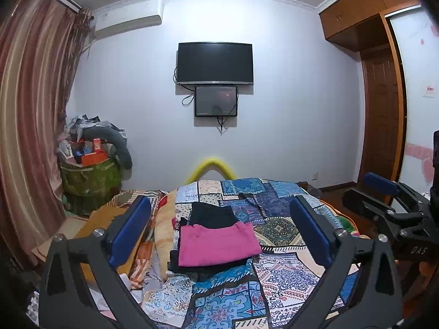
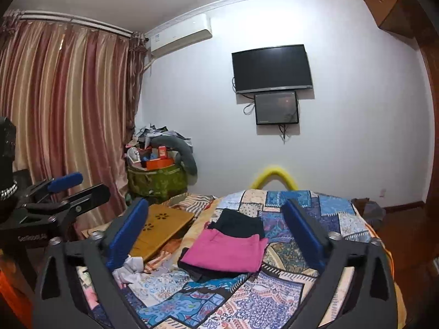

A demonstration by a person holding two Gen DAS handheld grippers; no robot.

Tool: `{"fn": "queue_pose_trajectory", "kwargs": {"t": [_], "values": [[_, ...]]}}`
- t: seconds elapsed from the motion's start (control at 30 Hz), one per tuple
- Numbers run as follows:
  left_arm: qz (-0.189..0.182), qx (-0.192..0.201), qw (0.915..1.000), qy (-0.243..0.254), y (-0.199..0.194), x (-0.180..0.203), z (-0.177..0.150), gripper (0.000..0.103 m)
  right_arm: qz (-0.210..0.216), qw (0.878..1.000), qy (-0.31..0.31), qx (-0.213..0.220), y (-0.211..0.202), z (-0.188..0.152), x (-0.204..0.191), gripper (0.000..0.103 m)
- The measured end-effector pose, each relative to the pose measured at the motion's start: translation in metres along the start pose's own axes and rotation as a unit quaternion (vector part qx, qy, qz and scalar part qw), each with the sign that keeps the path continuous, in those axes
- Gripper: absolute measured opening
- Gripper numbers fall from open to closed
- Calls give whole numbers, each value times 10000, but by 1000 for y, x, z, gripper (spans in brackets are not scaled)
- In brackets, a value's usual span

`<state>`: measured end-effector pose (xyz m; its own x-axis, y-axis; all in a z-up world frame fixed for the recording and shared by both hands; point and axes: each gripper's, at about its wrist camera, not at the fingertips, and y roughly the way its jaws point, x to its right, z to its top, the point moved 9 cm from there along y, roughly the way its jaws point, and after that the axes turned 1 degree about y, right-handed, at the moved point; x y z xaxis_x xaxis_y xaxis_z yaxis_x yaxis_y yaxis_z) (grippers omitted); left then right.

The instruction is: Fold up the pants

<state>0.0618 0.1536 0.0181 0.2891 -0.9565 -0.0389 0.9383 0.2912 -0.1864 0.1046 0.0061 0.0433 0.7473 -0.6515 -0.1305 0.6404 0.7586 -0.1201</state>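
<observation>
Looking down both views, we see the folded bright pink cotton pants (image 1: pixel 216 244) lying flat on the patchwork-print bedspread (image 1: pixel 277 279), on top of a folded black garment (image 1: pixel 212 213) that shows beyond and beneath them. Our left claw (image 1: pixel 219 230) and right claw (image 2: pixel 219 231) both hover above the bed with jaws spread wide, holding nothing — neither touches the cloth. We judge the pants light, soft and limp, likely to sag and unfold if lifted by one corner. Pinching all layers at both ends of a folded edge should keep the stack together — though the black piece below may drag along.
</observation>
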Motion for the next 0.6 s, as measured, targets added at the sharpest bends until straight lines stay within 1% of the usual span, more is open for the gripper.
{"fn": "queue_pose_trajectory", "kwargs": {"t": [0.13,0.6], "values": [[-19,-11,10000,-24,-3,0,-3,103,-118,9999,-37,-20,-6,-4,-1,103],[-20,-23,10000,-21,-5,0,-9,103,-177,9997,-129,-101,-13,-14,-2,103]]}}
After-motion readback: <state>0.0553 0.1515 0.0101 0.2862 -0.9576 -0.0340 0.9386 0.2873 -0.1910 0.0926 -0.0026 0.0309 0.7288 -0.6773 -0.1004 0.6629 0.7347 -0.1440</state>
